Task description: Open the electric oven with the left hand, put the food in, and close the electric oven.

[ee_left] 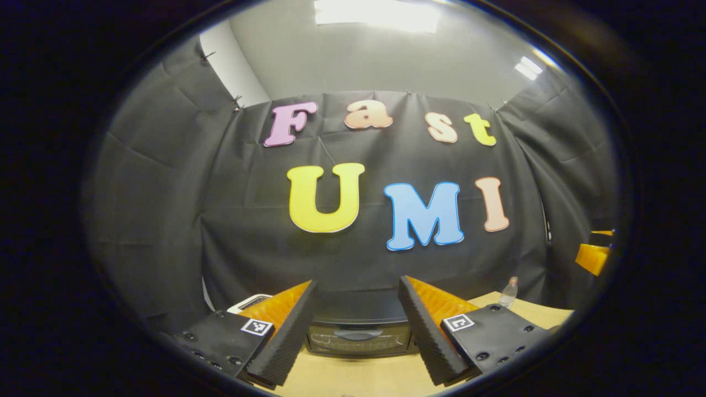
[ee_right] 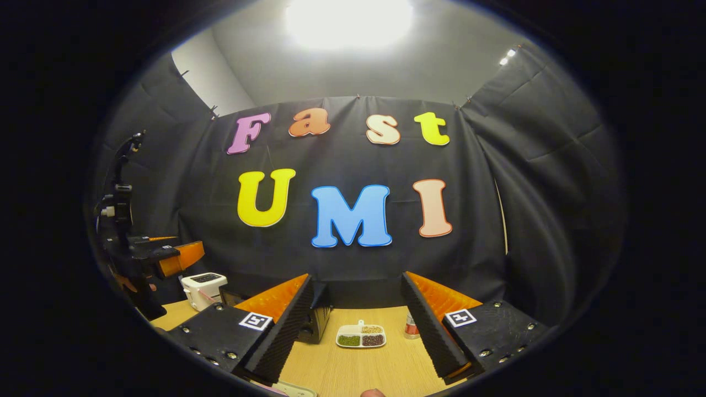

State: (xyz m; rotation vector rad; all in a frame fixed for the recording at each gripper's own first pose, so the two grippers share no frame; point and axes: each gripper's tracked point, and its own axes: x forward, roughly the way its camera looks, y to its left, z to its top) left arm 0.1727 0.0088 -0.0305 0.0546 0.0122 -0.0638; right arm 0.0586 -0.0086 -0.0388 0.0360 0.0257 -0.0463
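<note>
Black electric oven on the wooden worktop, door shut, straight ahead of the left hand-held gripper, jaws wide and empty. Opening step not yet begun; next, reach for the door handle. Right hand-held gripper likewise wide, food tray beyond, right of the oven.

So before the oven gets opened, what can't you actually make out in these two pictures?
- Oven, left gripper view: its sides sit behind the left gripper's fingers; what lies behind the door glass is too dim to tell.
- Oven, right gripper view: mostly behind the right gripper's finger.
- Divided plate, right gripper view: fillings too small to identify.
- Bottle: partly behind a finger.
- Bottle, left gripper view: too small for detail.
</note>
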